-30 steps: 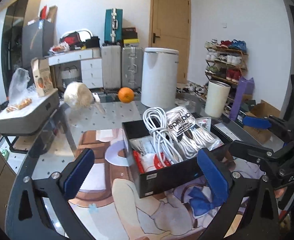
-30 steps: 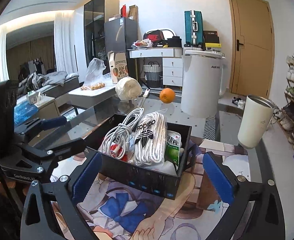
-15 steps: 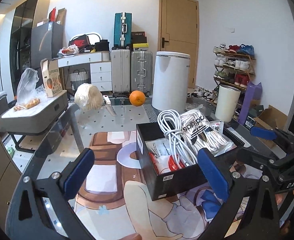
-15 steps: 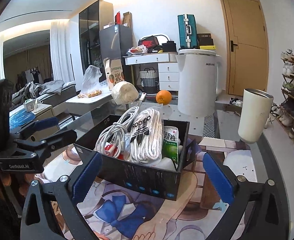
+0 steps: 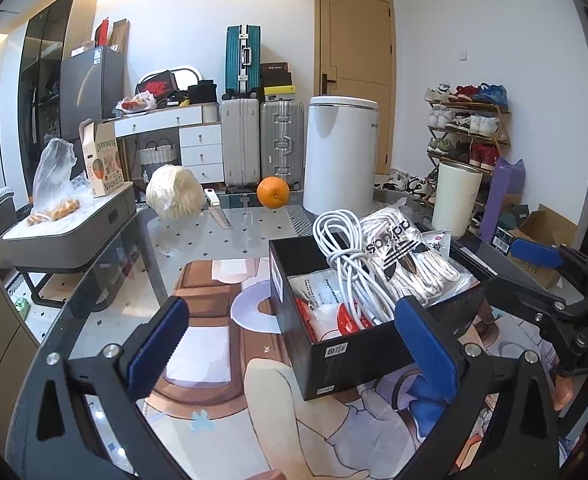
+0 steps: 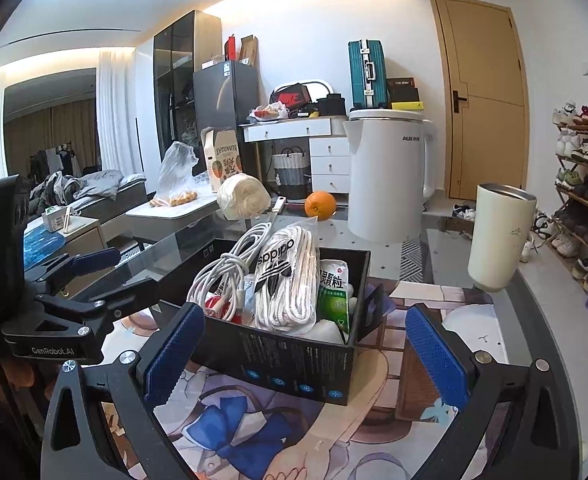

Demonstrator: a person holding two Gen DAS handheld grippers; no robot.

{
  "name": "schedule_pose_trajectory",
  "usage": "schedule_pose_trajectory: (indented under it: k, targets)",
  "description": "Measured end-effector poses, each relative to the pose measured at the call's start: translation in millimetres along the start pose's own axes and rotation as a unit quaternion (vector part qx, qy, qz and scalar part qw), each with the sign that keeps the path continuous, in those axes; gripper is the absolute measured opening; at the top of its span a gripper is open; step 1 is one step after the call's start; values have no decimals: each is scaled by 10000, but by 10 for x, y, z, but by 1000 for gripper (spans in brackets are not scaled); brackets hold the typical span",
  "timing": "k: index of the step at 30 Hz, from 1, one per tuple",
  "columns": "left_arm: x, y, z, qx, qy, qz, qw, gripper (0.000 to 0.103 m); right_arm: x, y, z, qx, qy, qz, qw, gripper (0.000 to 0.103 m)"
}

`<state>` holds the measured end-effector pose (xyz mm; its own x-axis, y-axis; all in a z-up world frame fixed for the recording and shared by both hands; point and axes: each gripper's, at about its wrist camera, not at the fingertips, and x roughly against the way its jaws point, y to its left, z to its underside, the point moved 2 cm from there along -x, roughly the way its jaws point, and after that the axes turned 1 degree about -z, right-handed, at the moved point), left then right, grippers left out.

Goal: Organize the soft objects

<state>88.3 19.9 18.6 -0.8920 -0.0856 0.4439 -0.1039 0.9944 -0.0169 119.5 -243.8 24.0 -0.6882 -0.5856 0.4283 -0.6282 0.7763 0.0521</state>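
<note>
A black box [image 6: 294, 364] sits on the printed mat [image 5: 222, 360] on the glass table, long axis running from the near left corner back toward the white kettle [image 6: 389, 180]. It is open-topped and packed: a coiled white cable [image 5: 345, 256] and a bagged bundle of white laces [image 5: 409, 256] stand upright, a green sachet [image 6: 333, 292] beside them. The left gripper [image 5: 294, 344] and right gripper [image 6: 305, 352] both hang spread wide and empty, just in front of the box

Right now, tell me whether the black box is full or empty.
Full. The black box holds a white cable bundle, bagged white rope and a green packet, heaped above its rim.
</note>
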Motion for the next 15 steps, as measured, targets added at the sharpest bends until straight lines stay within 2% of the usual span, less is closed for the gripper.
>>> schedule_pose_trajectory:
  k: [15]
  targets:
    - [11,17,9,81,-24,-21,10000,103,41,1,14,42,-131,6,9999,102]
